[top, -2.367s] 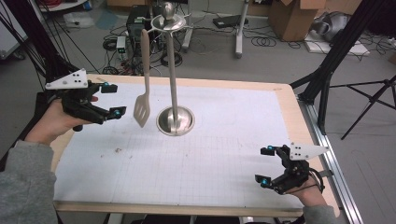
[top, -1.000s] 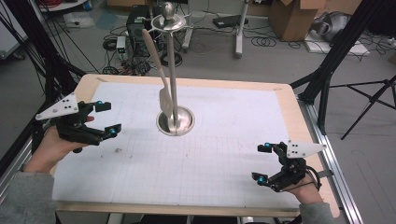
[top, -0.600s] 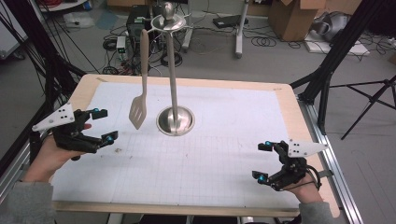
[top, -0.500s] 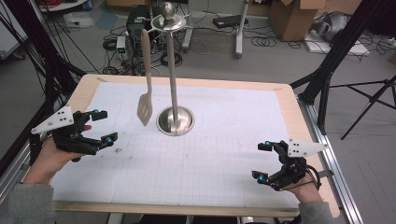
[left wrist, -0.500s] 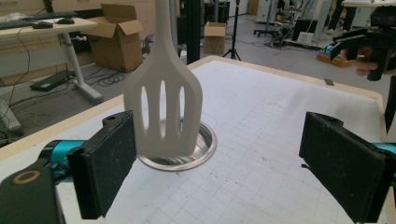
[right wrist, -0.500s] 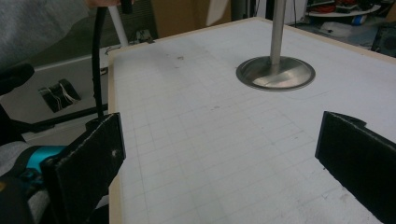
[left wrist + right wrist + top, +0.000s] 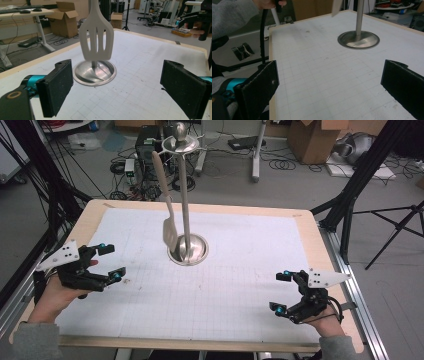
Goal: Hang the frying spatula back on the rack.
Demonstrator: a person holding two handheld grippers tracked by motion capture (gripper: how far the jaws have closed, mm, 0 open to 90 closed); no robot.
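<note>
Spatula [image 7: 96, 35] hangs on stand [image 7: 185, 195], ahead of left gripper [image 7: 107, 262] fingers (wide, empty); right gripper [image 7: 281, 292] likewise wide. Hanging judged done.

1. The floor [image 7: 300, 180] is grey and bare, with black cables [image 7: 287, 164] looped across it.
2. Cardboard boxes [image 7: 312, 137] stand at the far right, with another cardboard box [image 7: 67, 18] by a desk [image 7: 23, 13].
3. Black tripod legs [image 7: 395, 227] spread at the right.
4. A black frame strut [image 7: 362, 175] slants down beside the table's far corner.
</note>
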